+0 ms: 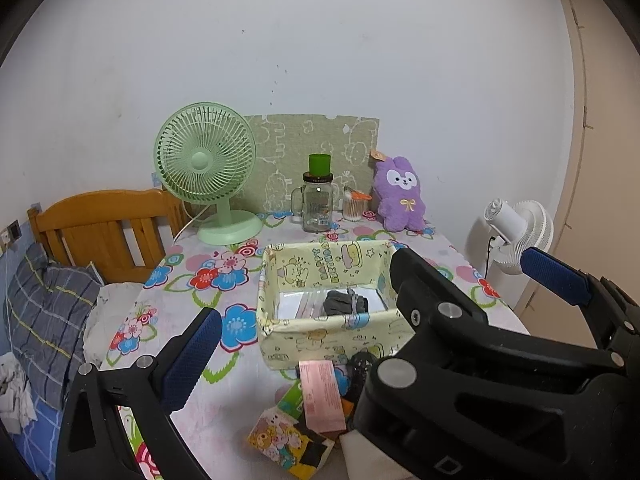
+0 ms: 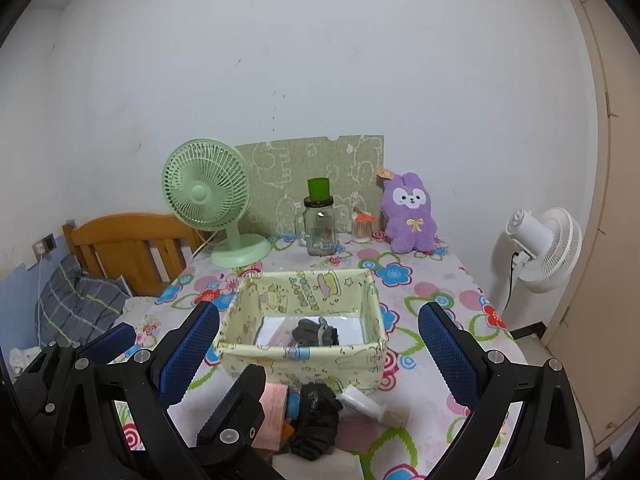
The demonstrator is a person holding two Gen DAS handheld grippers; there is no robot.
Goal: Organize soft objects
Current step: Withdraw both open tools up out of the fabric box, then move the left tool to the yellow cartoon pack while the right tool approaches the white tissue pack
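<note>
A yellow cartoon-print fabric basket (image 1: pixel 280 276) (image 2: pixel 240 312) stands mid-table with a grey knit item (image 1: pixel 345 303) (image 2: pixel 316 332) and flat packets inside. In front of it lie a dark knit sock or glove (image 2: pixel 316 420) (image 1: pixel 359 368), a pink packet (image 1: pixel 322 396) (image 2: pixel 274 408), a white roll (image 2: pixel 360 400) and a cartoon pack (image 1: pixel 288 440). A purple plush bunny (image 1: pixel 400 196) (image 2: pixel 410 212) sits at the back. My right gripper (image 2: pixel 320 312) is open, framing the basket. My left gripper (image 1: pixel 316 344) is open beside it, its right finger hidden behind the right gripper.
At the back stand a green desk fan (image 1: pixel 206 176) (image 2: pixel 208 196), a glass jar mug (image 1: pixel 316 208) topped by a green cup, and a cotton-swab jar (image 1: pixel 354 204). A white floor fan (image 2: pixel 544 248) is right of the table. A wooden headboard (image 1: pixel 104 232) and pillow are to the left.
</note>
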